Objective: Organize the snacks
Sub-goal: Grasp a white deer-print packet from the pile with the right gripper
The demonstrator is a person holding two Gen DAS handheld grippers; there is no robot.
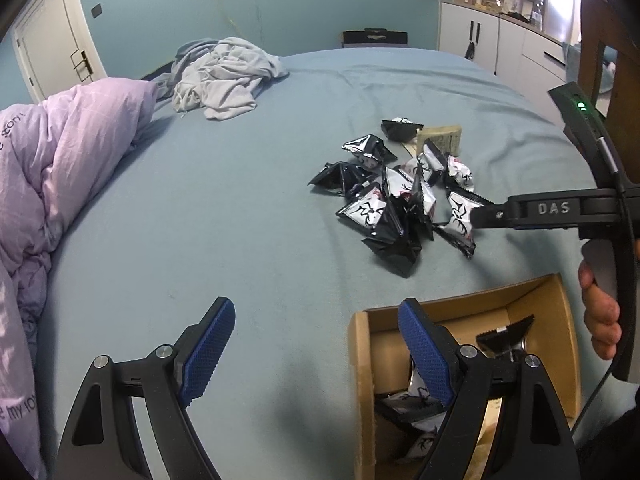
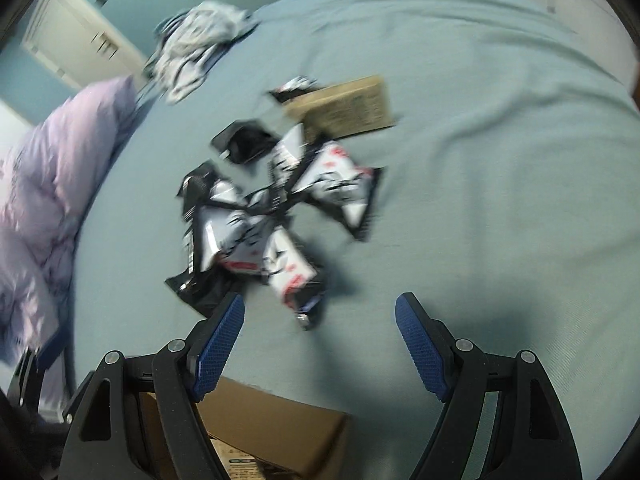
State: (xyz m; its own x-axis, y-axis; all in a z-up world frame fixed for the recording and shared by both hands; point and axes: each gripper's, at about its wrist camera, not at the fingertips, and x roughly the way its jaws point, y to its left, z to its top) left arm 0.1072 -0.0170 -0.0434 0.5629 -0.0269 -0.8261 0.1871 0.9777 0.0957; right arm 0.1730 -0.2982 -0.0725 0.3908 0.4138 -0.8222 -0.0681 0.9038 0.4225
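A pile of black-and-white snack packets (image 1: 392,200) lies on the blue-grey bed sheet (image 1: 240,220). The right wrist view shows the same snack pile (image 2: 264,220), blurred, just beyond my right gripper (image 2: 320,332), which stands open with only sheet between its blue pads. From the left wrist view, my right gripper (image 1: 480,216) comes in from the right with its tip over the pile's right side. My left gripper (image 1: 316,344) is open and holds nothing. Its right finger hangs over an open cardboard box (image 1: 360,360) containing several packets (image 1: 416,396).
A flat brown carton (image 2: 344,108) lies behind the pile. A purple duvet (image 1: 60,168) fills the left, with crumpled grey clothes (image 1: 224,76) at the back. A person's hand (image 1: 600,320) holds the right gripper's handle. White cabinets (image 1: 500,40) stand at the far right.
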